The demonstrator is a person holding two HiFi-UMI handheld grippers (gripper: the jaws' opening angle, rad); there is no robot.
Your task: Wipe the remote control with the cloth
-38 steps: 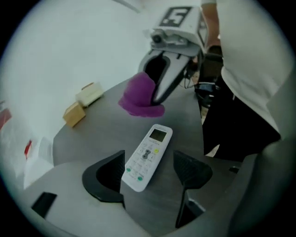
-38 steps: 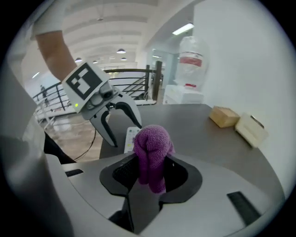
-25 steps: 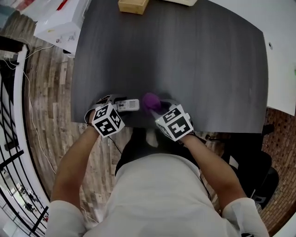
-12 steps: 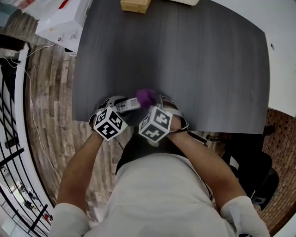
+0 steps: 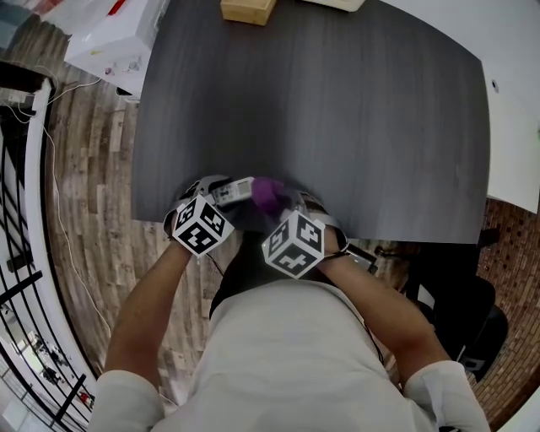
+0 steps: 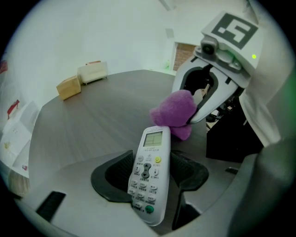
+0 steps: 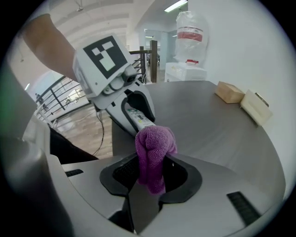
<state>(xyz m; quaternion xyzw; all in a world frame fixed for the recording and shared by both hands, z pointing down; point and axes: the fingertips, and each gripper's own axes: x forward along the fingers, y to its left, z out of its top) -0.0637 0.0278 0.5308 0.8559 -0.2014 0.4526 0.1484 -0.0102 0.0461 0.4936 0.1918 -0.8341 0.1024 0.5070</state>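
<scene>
A white remote control (image 6: 149, 178) with a small screen and many buttons sticks out between the jaws of my left gripper (image 6: 149, 173), which is shut on its sides. It is held just over the near edge of the dark table (image 5: 337, 101). A bunched purple cloth (image 7: 152, 155) is clamped in my right gripper (image 7: 150, 173). The cloth (image 6: 173, 112) rests against the remote's screen end. In the head view the remote (image 5: 234, 191) and cloth (image 5: 268, 194) meet between the two marker cubes. The right gripper's fingers are hidden under its cube there.
A wooden block (image 5: 245, 10) and a cream box (image 6: 92, 71) sit at the table's far edge. White cartons (image 5: 114, 42) stand on the wood floor to the left. A white table (image 5: 515, 101) adjoins on the right, with a black chair (image 5: 456, 287) below it.
The right gripper has shifted left and back toward the person, bringing the cloth from beside the remote onto its end. The left gripper and remote have barely moved.
</scene>
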